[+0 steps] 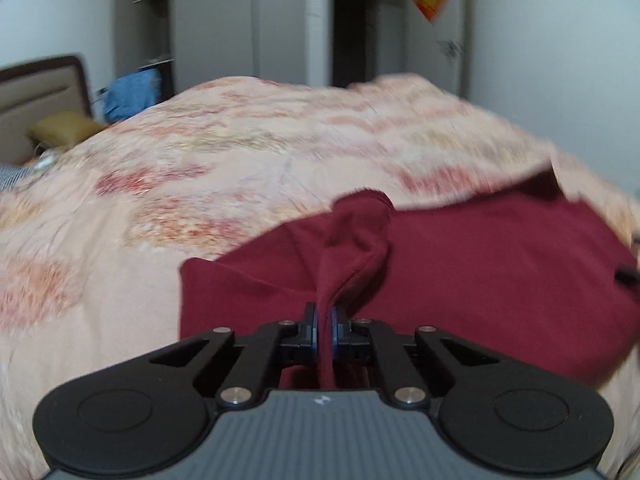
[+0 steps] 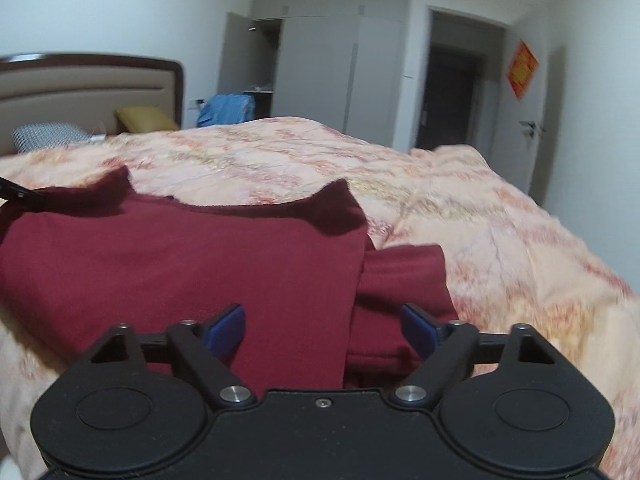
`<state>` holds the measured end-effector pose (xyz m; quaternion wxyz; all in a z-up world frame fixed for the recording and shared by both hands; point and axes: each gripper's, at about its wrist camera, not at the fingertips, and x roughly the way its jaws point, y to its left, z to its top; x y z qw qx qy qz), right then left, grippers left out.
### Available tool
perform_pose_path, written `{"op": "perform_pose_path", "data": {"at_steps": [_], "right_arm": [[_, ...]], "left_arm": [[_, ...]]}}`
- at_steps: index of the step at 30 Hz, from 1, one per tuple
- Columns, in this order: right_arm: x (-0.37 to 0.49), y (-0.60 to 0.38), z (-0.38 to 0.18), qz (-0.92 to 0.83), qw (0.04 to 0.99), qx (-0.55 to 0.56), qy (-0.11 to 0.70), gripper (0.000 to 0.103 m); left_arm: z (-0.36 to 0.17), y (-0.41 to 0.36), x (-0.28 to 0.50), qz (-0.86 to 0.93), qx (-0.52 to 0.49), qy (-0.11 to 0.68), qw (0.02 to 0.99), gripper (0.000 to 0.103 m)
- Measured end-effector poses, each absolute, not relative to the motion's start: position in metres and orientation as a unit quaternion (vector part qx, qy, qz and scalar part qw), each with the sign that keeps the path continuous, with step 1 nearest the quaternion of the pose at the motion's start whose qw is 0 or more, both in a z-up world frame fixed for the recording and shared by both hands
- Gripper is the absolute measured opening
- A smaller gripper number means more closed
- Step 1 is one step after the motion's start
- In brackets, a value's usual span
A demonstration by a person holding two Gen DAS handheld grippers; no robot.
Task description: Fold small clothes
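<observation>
A dark red garment (image 1: 480,264) lies spread on a floral peach bedspread (image 1: 240,152). My left gripper (image 1: 325,320) is shut on a pinched fold of the red cloth, which bunches up just ahead of the blue pads. In the right wrist view the same garment (image 2: 180,256) lies flat with a sleeve (image 2: 400,280) folded at its right side. My right gripper (image 2: 322,328) is open and empty, low over the garment's near edge. The left gripper's tip (image 2: 20,194) shows at the far left edge, at the garment's corner.
The bedspread (image 2: 480,216) covers the whole bed. A headboard (image 2: 80,84), a yellow pillow (image 2: 146,118) and a patterned pillow (image 2: 48,134) are at the far left. A blue bundle (image 2: 226,110), wardrobe (image 2: 340,64) and doorway (image 2: 452,92) stand beyond the bed.
</observation>
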<state>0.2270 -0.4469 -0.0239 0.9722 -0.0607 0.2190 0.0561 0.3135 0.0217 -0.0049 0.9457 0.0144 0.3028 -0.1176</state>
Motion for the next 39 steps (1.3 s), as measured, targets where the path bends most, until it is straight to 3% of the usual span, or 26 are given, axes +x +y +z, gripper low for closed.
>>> {"op": "perform_pose_path", "data": {"at_steps": [3, 6, 10, 12, 16, 20, 23, 25, 27, 28, 29, 30, 32, 39], "right_arm": [[0.228, -0.446, -0.027, 0.049, 0.972, -0.043, 0.225, 0.083], [0.227, -0.444, -0.030, 0.052, 0.972, -0.040, 0.227, 0.083], [0.225, -0.440, -0.031, 0.047, 0.972, -0.052, 0.224, 0.083], [0.224, -0.441, -0.032, 0.043, 0.973, -0.049, 0.223, 0.084], [0.219, -0.445, -0.038, 0.033, 0.972, -0.030, 0.230, 0.086], [0.210, -0.448, -0.042, 0.027, 0.973, -0.004, 0.229, 0.085], [0.199, -0.450, -0.044, 0.030, 0.976, 0.020, 0.213, 0.074], [0.194, -0.449, -0.044, 0.029, 0.977, 0.027, 0.210, 0.059], [0.192, -0.447, -0.043, 0.029, 0.976, 0.037, 0.211, 0.040], [0.193, -0.447, -0.043, 0.028, 0.976, 0.041, 0.213, 0.036], [0.193, -0.446, -0.041, 0.024, 0.975, 0.042, 0.216, 0.024], [0.194, -0.446, -0.040, 0.020, 0.975, 0.042, 0.218, 0.006], [0.194, -0.450, -0.035, 0.016, 0.975, 0.055, 0.216, 0.006], [0.197, -0.453, -0.041, -0.010, 0.967, 0.055, 0.247, 0.005]], "left_arm": [[-0.001, 0.046, 0.309, -0.080, -0.070, 0.291, 0.951, 0.005], [-0.020, 0.071, 0.313, -0.051, -0.155, 0.327, 0.931, 0.005], [-0.035, 0.083, 0.313, -0.057, -0.192, 0.328, 0.923, 0.007], [-0.035, 0.088, 0.311, -0.069, -0.210, 0.324, 0.920, 0.013], [-0.033, 0.099, 0.295, -0.090, -0.240, 0.306, 0.917, 0.048], [-0.029, 0.098, 0.272, -0.101, -0.222, 0.296, 0.924, 0.063], [-0.032, 0.096, 0.253, -0.107, -0.211, 0.298, 0.925, 0.065], [-0.037, 0.094, 0.242, -0.112, -0.210, 0.302, 0.923, 0.063], [-0.041, 0.091, 0.236, -0.114, -0.210, 0.309, 0.921, 0.052], [-0.042, 0.089, 0.234, -0.120, -0.213, 0.313, 0.918, 0.035], [-0.044, 0.087, 0.233, -0.128, -0.216, 0.317, 0.914, 0.018], [-0.044, 0.084, 0.233, -0.131, -0.213, 0.323, 0.913, 0.012], [-0.040, 0.077, 0.234, -0.118, -0.192, 0.331, 0.916, 0.007], [-0.038, 0.078, 0.234, -0.076, -0.183, 0.338, 0.920, 0.006]]}}
